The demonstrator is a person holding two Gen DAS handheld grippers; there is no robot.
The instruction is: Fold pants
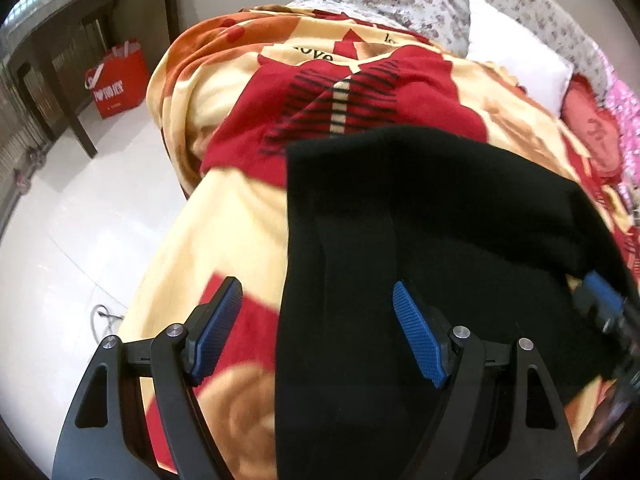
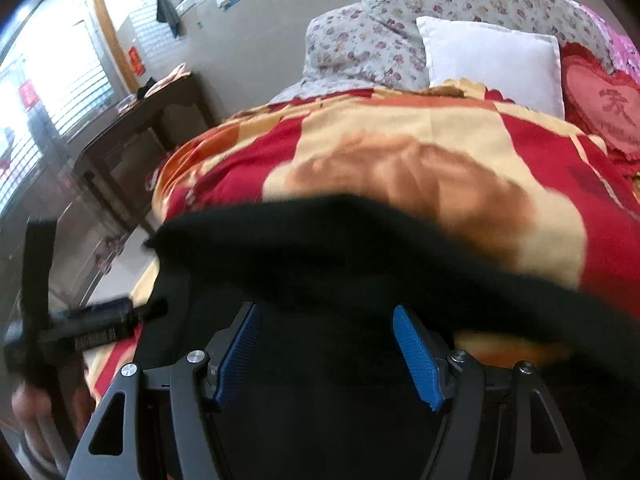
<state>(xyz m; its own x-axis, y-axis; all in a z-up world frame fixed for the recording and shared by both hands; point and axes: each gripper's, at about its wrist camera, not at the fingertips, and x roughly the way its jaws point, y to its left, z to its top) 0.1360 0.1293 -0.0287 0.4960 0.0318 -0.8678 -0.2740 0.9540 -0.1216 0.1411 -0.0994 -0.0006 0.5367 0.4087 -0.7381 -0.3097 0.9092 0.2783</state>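
Black pants (image 1: 420, 220) lie flat on a red, cream and orange blanket (image 1: 240, 216) that covers a bed. My left gripper (image 1: 318, 332) hovers open over their near left edge, with one blue pad (image 1: 218, 328) above the blanket and the other above the cloth. At the right edge of this view my right gripper (image 1: 600, 300) shows as a blur. In the right wrist view the pants (image 2: 320, 256) fill the lower frame, and my right gripper (image 2: 328, 354) stands open just over them, pinching nothing. My left gripper (image 2: 100, 320) is blurred at the left there.
A white pillow (image 2: 492, 56), a flowered quilt (image 2: 360, 48) and a red heart cushion (image 2: 600, 108) lie at the bed's head. Left of the bed are white floor tiles (image 1: 80, 240), a dark wooden table (image 1: 100, 20) and a red bag (image 1: 120, 80).
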